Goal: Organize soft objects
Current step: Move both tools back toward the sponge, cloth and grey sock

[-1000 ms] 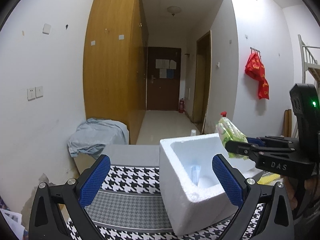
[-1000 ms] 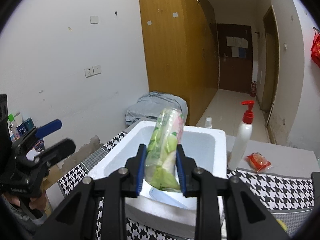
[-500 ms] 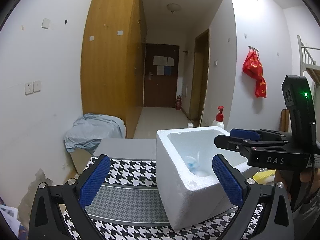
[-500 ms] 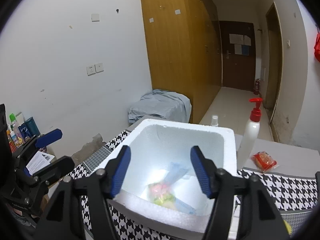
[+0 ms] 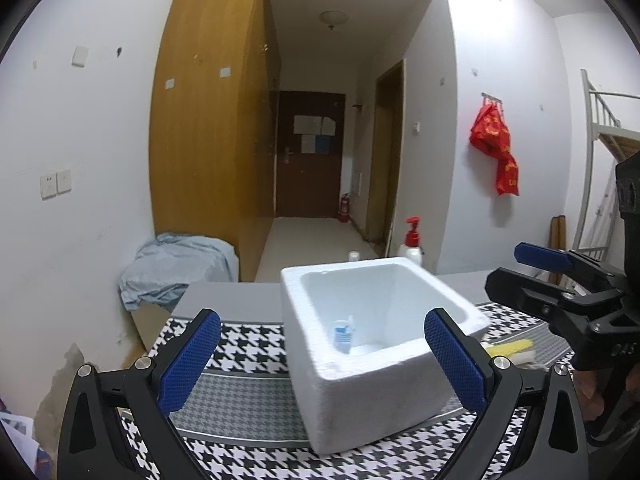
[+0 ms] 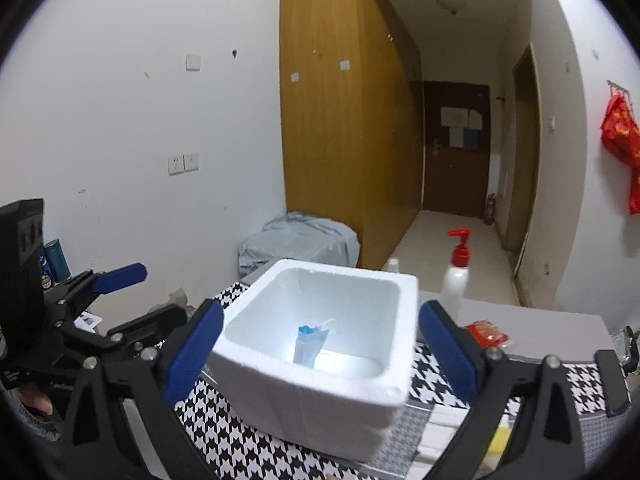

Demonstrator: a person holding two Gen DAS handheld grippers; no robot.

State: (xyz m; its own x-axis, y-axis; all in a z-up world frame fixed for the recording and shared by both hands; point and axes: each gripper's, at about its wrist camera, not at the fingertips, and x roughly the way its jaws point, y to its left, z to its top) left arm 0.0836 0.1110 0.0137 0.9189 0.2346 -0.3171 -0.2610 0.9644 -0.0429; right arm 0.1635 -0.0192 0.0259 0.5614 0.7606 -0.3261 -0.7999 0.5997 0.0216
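White walls (image 5: pixel 80 208); double switch plate (image 5: pixel 55 184) on the left one. Tall wood-veneer wardrobe (image 5: pixel 208 120) flanks a corridor ending at a dark brown door (image 5: pixel 310 172) with papers taped on. Pale tiled floor (image 5: pixel 308 240). Round ceiling lamp (image 5: pixel 331 19). Red bag (image 5: pixel 496 140) on wall hooks. White ladder frame (image 5: pixel 596 152) far right.

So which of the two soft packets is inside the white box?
The blue and white packet, standing against the inner wall of the white foam box. The red packet lies outside, on the grey table by the pump bottle.
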